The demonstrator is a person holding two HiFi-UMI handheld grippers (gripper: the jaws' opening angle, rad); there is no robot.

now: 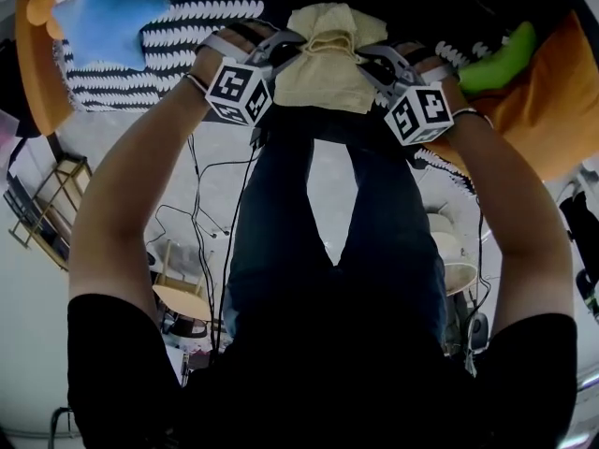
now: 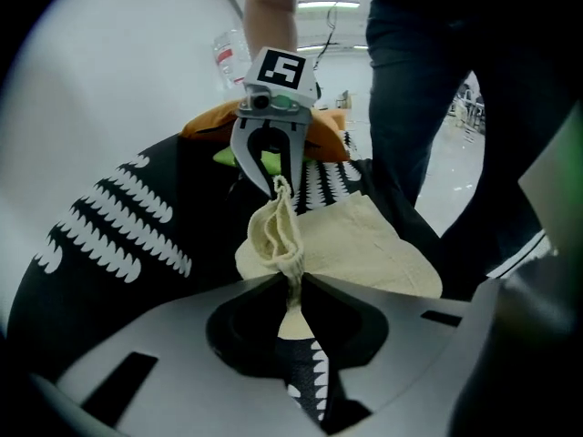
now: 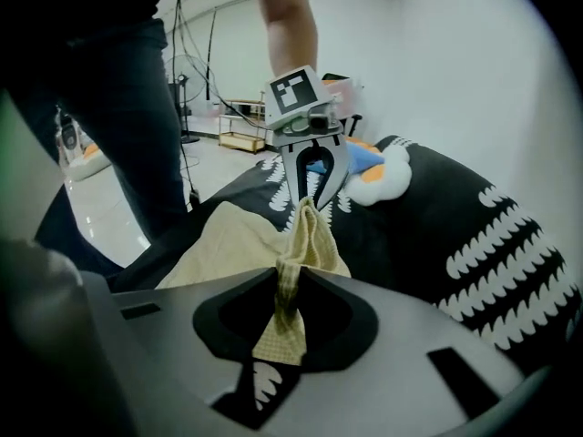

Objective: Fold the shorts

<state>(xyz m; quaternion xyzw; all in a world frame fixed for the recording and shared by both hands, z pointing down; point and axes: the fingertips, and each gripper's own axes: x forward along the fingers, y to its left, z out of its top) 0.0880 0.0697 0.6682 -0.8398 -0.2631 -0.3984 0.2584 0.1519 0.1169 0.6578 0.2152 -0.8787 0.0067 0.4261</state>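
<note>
Clamping, left gripper (image 2: 291, 280): its jaws are clenched on a bunched fold of the pale yellow shorts (image 2: 364, 244); the cloth and a drawstring end are squeezed in the narrow slit between them.
Right gripper (image 3: 290, 276): clenched the same way, with a gathered strip of the fabric pinched between the pads and a corner hanging below them.
Grippers together: in the head view the left gripper (image 1: 288, 47) and the right gripper (image 1: 372, 61) face each other close together, tips angled down, each with its marker cube (image 1: 239, 92) toward the person.
Shorts: held up between the two tools, puckered into a ridge along the top (image 1: 328, 68); the wider panel spreads below and appears to rest on the surface at its near edge, just in front of the person's legs (image 1: 337, 232).
Surface: a black cloth (image 2: 118, 235) printed with rows of white leaf shapes.
Left end of surface: a blue star plush (image 1: 103, 17) lies on the cloth, well apart from the shorts.
Right end of surface: a green plush (image 1: 501, 59) rests against a large orange plush (image 1: 552, 110).
</note>
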